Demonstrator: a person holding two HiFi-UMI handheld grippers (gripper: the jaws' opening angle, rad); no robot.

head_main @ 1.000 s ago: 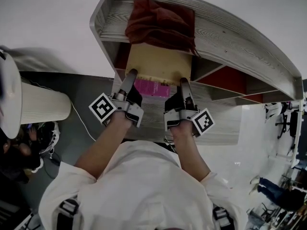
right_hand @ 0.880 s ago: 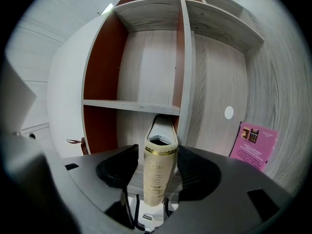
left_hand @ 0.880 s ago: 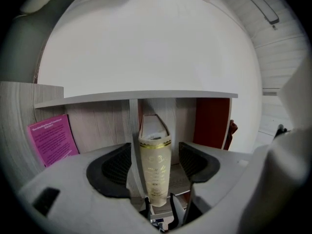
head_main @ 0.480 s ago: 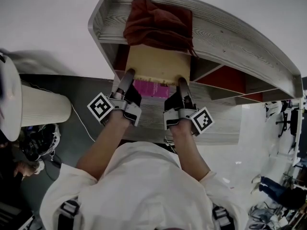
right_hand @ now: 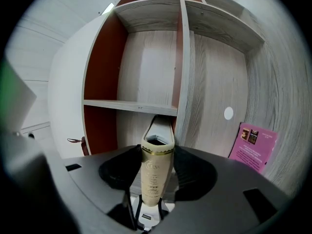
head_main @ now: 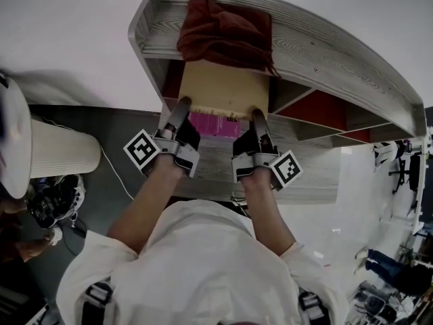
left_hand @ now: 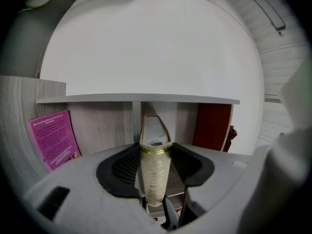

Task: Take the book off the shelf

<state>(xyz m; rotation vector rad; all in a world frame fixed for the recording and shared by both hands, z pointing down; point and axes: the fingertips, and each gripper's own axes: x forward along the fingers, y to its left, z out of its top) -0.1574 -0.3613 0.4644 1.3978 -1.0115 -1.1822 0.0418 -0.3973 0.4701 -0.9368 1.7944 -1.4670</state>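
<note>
I see both jaws closing on the cream book (head_main: pixel 223 90): left gripper (head_main: pixel 183 105) and right gripper (head_main: pixel 258 115) pinch its near edge, pads against covers, below the dark red cloth (head_main: pixel 226 32) topping the shelf (head_main: pixel 325 51); open red-backed compartment (head_main: pixel 318 107) rightward

No legible wording. Gold lettering down the spine of the cream book (right_hand: pixel 155 174), too small to read. White print on the pink leaflet (left_hand: pixel 53 138), blurred. Black-and-white coded pattern on left square marker (head_main: pixel 143 151) and right square marker (head_main: pixel 287 169), no letters.
</note>
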